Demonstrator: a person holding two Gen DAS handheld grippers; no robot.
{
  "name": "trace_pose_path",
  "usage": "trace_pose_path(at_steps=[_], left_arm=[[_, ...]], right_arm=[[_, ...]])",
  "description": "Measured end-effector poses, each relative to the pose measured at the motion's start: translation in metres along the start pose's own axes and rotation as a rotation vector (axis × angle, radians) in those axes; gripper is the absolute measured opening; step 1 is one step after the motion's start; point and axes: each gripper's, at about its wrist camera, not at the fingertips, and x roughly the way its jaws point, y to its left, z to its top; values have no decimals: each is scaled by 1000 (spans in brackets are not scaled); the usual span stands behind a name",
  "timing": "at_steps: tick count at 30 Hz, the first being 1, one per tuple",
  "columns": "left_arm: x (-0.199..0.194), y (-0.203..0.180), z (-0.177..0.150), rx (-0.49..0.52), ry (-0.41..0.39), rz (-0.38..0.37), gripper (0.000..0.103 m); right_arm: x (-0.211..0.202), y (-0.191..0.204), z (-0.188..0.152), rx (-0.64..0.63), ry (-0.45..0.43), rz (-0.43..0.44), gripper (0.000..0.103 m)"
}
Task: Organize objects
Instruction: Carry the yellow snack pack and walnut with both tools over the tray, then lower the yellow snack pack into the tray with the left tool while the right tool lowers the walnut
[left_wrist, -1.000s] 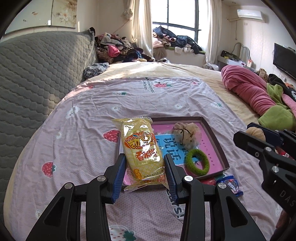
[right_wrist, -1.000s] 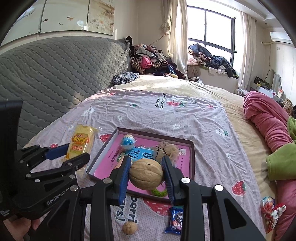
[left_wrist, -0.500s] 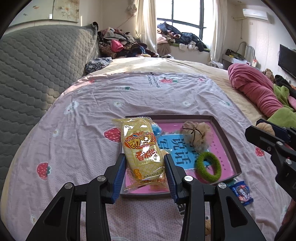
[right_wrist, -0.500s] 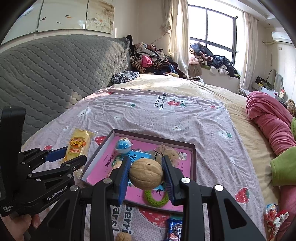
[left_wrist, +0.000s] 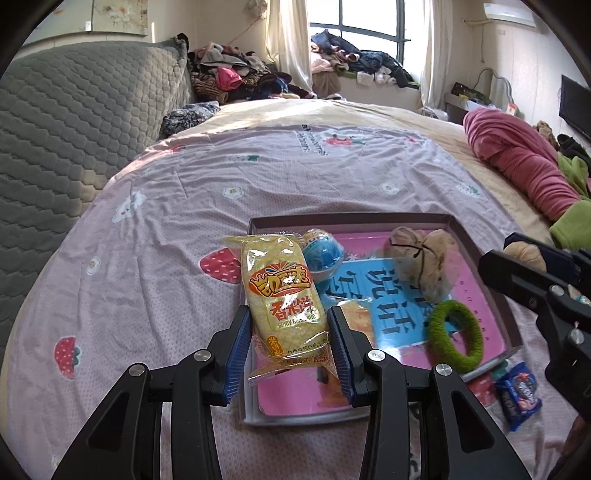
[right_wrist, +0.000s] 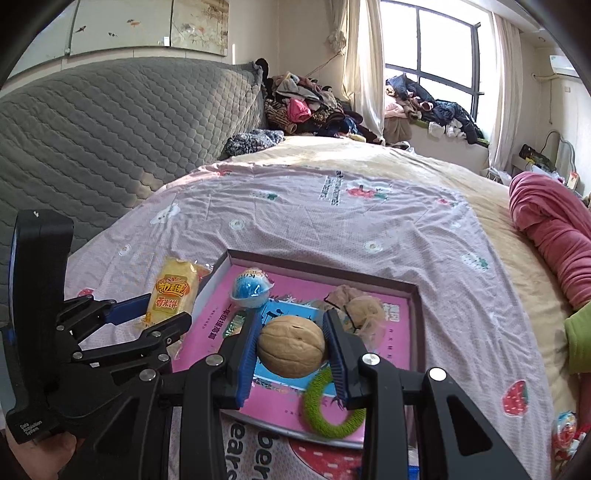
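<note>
My left gripper (left_wrist: 291, 343) is shut on a yellow snack packet (left_wrist: 282, 291) and holds it above the near left corner of a pink shallow box (left_wrist: 480, 254). My right gripper (right_wrist: 291, 354) is shut on a walnut (right_wrist: 291, 350) above the same box (right_wrist: 415, 314). In the box lie a blue wrapped ball (left_wrist: 323, 254), a tan cloth bundle (left_wrist: 424, 254) and a green hair ring (left_wrist: 456, 341). The left gripper with the packet (right_wrist: 171, 295) shows at the left of the right wrist view.
The box sits on a pink strawberry-print bedsheet (left_wrist: 166, 258). A blue biscuit packet (left_wrist: 519, 398) lies by the box's near right corner. A grey quilted headboard (left_wrist: 74, 129) is at left, a rolled pink blanket (left_wrist: 517, 166) at right, clothes piles at the back.
Both grippers have moved forward over the box, each still holding its object. The box now lies closer and more under the fingers; the blue ball has come into the left view.
</note>
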Motion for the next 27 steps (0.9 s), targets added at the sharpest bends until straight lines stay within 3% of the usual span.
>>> trace_pose_path(at_steps=[27], left_arm=[[59, 11, -24, -11, 70, -23, 43]], right_arm=[[76, -8, -28, 10, 103, -1, 35]])
